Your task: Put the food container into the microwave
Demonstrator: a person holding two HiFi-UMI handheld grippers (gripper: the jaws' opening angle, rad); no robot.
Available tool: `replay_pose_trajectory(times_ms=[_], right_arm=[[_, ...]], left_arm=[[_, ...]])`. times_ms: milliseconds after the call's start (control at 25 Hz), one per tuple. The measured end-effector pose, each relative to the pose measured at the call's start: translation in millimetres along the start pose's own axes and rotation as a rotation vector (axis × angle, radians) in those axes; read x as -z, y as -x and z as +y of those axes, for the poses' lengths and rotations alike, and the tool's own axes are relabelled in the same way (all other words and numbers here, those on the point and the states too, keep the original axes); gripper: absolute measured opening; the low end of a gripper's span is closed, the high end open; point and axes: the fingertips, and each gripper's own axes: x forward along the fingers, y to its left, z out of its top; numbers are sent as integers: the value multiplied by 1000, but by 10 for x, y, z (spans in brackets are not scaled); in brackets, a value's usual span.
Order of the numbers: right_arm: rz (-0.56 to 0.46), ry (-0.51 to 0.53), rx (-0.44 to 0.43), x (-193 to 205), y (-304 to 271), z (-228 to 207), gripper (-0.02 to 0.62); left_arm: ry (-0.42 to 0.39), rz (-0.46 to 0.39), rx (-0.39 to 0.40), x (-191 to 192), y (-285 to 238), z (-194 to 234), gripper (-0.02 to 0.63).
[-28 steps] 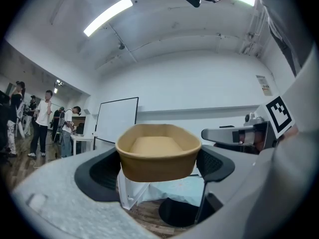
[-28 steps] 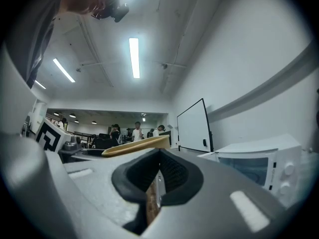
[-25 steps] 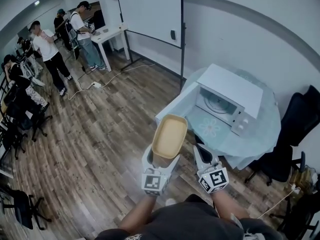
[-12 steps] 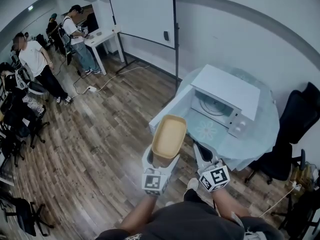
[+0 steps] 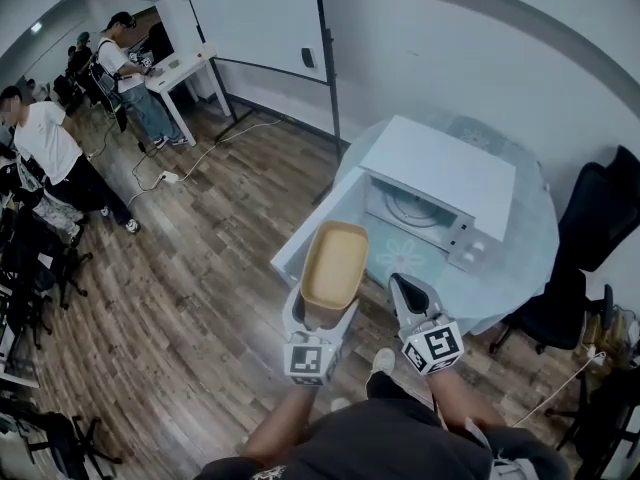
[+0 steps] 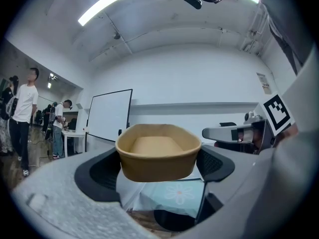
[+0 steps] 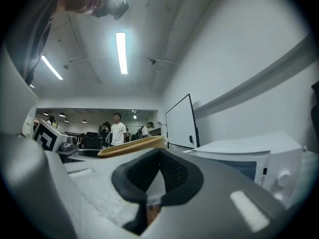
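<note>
The left gripper [image 6: 158, 169] has its jaws spread around the near end of a tan, oval, empty paper food container [image 5: 335, 261], both dark pads pressed to its sides; the container is held level in the air, on the near left of the white microwave [image 5: 440, 173] and outside it; in the head view it overlaps the near edge of the microwave's open white door [image 5: 308, 230], which swings out to the left; the oven cavity is open to view; the microwave stands on a round table with a pale blue flowered cloth [image 5: 522, 258]; the right gripper [image 5: 401, 288] hangs just right of the container, its jaws closed together on nothing; brown wooden plank floor [image 5: 180, 268] lies to the left; a white board [image 5: 255, 18] stands far behind; a black chair [image 5: 600, 223] is at the right.
</note>
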Motion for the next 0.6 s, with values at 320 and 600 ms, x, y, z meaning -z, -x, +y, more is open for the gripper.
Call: replay_pose_trajectory(times_ms=[320,600], right_arm=[[-2,-36,13,53,-273,-633,2],[6,-56,4,113,-476,-1143,2]], left_arm=[[-16,27,7,64,-613,-98,483],[-29,72,2,206,-1107,-196,483]])
